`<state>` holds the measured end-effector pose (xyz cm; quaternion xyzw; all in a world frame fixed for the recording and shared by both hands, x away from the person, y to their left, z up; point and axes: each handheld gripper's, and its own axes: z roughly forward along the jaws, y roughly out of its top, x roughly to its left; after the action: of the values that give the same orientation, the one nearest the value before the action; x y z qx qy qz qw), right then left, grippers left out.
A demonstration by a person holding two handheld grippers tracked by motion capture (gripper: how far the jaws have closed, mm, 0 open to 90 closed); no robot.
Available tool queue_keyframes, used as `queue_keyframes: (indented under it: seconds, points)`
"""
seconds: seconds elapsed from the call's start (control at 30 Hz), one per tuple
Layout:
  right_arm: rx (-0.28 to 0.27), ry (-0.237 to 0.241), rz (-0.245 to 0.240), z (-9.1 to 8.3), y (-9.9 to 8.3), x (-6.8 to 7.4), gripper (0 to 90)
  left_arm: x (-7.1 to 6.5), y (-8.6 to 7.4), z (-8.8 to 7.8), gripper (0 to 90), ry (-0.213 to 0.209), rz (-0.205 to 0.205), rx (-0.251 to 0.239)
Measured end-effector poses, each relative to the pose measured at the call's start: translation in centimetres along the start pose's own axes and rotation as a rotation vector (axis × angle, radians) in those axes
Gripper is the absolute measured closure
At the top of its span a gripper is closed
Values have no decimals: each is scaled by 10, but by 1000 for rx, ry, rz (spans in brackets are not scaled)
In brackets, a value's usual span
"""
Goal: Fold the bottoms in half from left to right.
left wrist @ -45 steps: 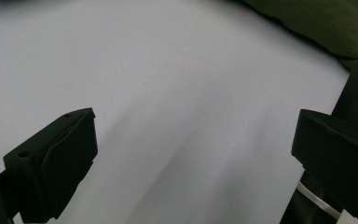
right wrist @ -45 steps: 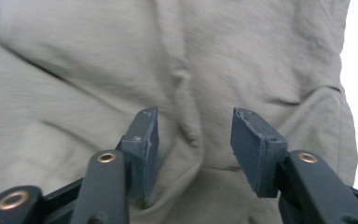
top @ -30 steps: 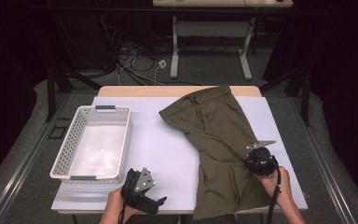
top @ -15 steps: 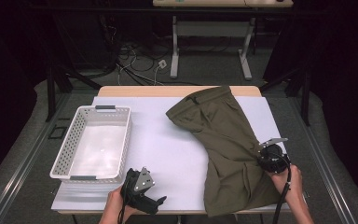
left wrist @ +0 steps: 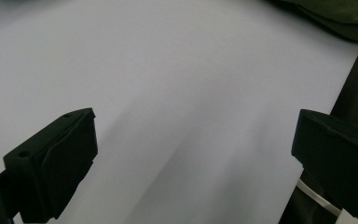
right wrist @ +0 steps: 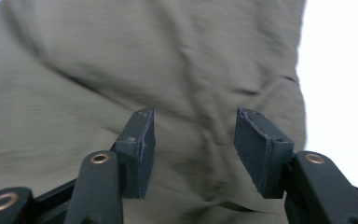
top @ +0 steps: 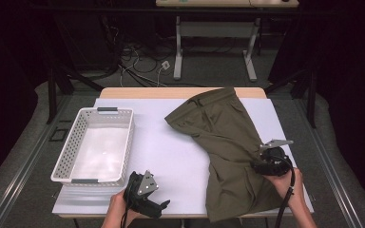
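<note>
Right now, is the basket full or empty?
Empty. In the high view the white basket shows its bare white bottom, with nothing inside; the green cloth lies on the table beside it.

The left tongs (left wrist: 193, 154) stand wide apart, one black jaw at the lower left of the frame and the other at the right edge, with nothing between them. Behind them spreads the pale counter (left wrist: 168, 70). A strip of olive cloth (left wrist: 340, 16) lies in the upper right corner.

Left gripper (top: 164, 205) low at the near edge, jaws wide apart, right gripper (right wrist: 193, 140) jaws just opening, part-spread
</note>
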<state>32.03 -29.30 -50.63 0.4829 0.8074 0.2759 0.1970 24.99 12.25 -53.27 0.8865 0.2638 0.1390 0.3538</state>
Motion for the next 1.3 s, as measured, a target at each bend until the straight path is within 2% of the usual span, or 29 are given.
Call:
queue_keyframes:
  seconds: [0.1, 0.17, 0.2, 0.23, 0.27, 0.3, 0.33, 0.43, 0.53, 0.77, 0.9, 1.0, 1.3]
  points:
    - [8, 62, -32, 1, 2, 10, 459, 0, 0, 0, 0, -2, 0, 0]
    - [16, 76, -38, 2, 1, 14, 468, 0, 0, 0, 0, -2, -1, 0]
    - [40, 90, -65, 6, 1, 19, 527, -1, 0, 0, 0, -2, 4, 2]
    - [40, 90, -65, 6, 1, 19, 527, -1, 0, 0, 0, -2, 4, 2]
    - [75, 84, -85, 9, -1, 23, 635, -1, 0, 0, 0, -4, 4, 1]
    - [75, 84, -85, 9, -1, 23, 635, -1, 0, 0, 0, -4, 4, 1]
    - [91, 67, -82, 11, -3, 25, 715, -2, 0, 0, 0, -2, 5, -1]
    - [97, 35, -80, 9, -5, 24, 767, -2, 0, 0, 0, -3, 4, 0]
    - [82, 17, -63, 2, -8, 21, 812, -1, -1, 0, 0, -2, -3, -2]
    - [31, -18, -9, -15, -19, 10, 845, -1, 0, 1, 0, -2, 5, 2]
    - [28, -35, -2, -21, -25, 5, 848, -1, 0, 1, 0, 0, 3, 1]
    - [25, -41, 27, -26, -30, 2, 846, 0, 0, 1, 0, -1, 3, 3]
    - [44, -68, 68, -35, -38, -6, 833, 0, 0, 2, 0, -2, 0, 7]
